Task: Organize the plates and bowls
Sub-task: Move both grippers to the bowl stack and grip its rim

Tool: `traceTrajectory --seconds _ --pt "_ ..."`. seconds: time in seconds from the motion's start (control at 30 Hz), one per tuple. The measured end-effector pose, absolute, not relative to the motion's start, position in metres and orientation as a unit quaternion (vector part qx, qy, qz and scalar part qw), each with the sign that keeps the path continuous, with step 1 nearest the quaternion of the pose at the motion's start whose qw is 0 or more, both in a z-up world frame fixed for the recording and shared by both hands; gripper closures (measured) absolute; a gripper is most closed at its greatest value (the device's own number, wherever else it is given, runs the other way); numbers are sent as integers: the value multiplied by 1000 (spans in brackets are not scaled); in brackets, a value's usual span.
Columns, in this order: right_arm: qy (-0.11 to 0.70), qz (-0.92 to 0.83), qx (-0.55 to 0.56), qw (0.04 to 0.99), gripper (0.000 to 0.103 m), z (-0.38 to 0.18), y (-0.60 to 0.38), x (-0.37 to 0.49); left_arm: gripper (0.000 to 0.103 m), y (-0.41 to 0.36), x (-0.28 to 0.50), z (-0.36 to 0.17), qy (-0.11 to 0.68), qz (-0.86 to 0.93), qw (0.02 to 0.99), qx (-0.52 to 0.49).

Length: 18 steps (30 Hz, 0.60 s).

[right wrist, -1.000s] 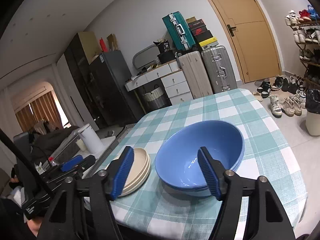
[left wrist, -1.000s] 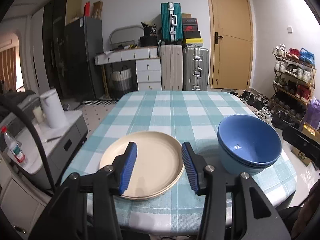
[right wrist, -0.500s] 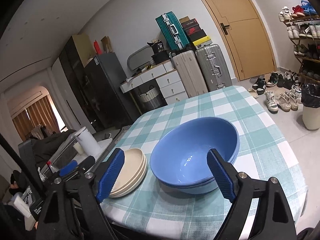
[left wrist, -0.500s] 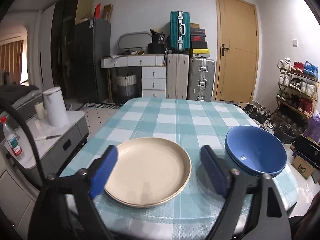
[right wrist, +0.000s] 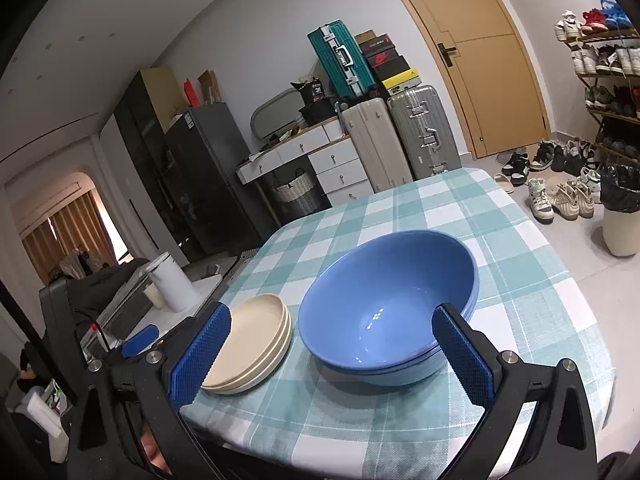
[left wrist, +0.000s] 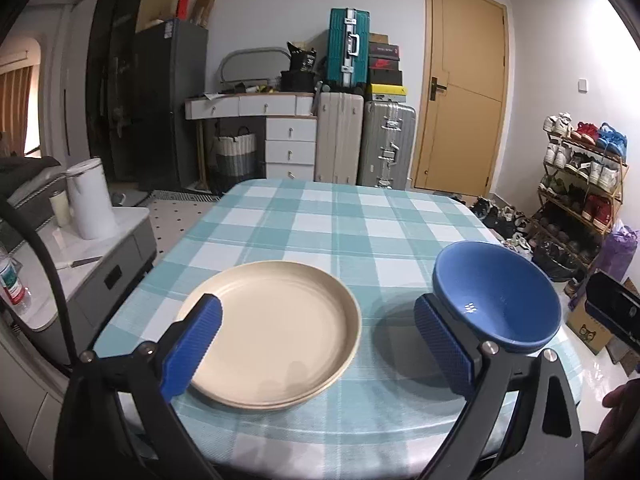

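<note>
A stack of cream plates (left wrist: 276, 332) lies near the front of the table with the teal checked cloth (left wrist: 340, 224). Stacked blue bowls (left wrist: 496, 300) stand to their right. My left gripper (left wrist: 318, 350) is open and empty, above and just before the plates. In the right wrist view the blue bowls (right wrist: 388, 304) sit in the middle, with the cream plates (right wrist: 252, 340) to their left. My right gripper (right wrist: 330, 360) is open and empty, its blue pads (right wrist: 460, 356) on either side of the near bowl rim, not touching.
A low grey cabinet (left wrist: 92, 248) with a white kettle (left wrist: 90, 204) stands left of the table. Suitcases (left wrist: 384, 148), white drawers (left wrist: 288, 140) and a door are behind. A shoe rack (left wrist: 584, 176) and a bin (right wrist: 622, 216) stand on the right.
Both grippers have opened wider and drawn back a little from the table. The plates and bowls have not moved.
</note>
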State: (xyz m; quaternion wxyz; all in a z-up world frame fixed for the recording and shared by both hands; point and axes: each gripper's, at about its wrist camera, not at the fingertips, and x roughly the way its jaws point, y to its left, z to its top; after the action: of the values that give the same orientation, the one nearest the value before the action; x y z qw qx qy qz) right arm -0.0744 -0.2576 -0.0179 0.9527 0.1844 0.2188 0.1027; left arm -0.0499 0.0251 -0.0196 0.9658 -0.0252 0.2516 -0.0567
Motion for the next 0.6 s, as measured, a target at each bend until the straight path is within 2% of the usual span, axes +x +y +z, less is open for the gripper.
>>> traceTrajectory --seconds 0.2,0.4,0.6 --pt "238 44 252 937 1 -23 -293 -59 5 -11 -15 -13 286 -75 955 4" --pt "297 16 347 890 1 -40 -345 -22 5 -48 37 -25 349 -73 934 13" --pt "345 14 345 873 1 -52 -366 3 5 -73 69 -43 415 -116 902 -17"
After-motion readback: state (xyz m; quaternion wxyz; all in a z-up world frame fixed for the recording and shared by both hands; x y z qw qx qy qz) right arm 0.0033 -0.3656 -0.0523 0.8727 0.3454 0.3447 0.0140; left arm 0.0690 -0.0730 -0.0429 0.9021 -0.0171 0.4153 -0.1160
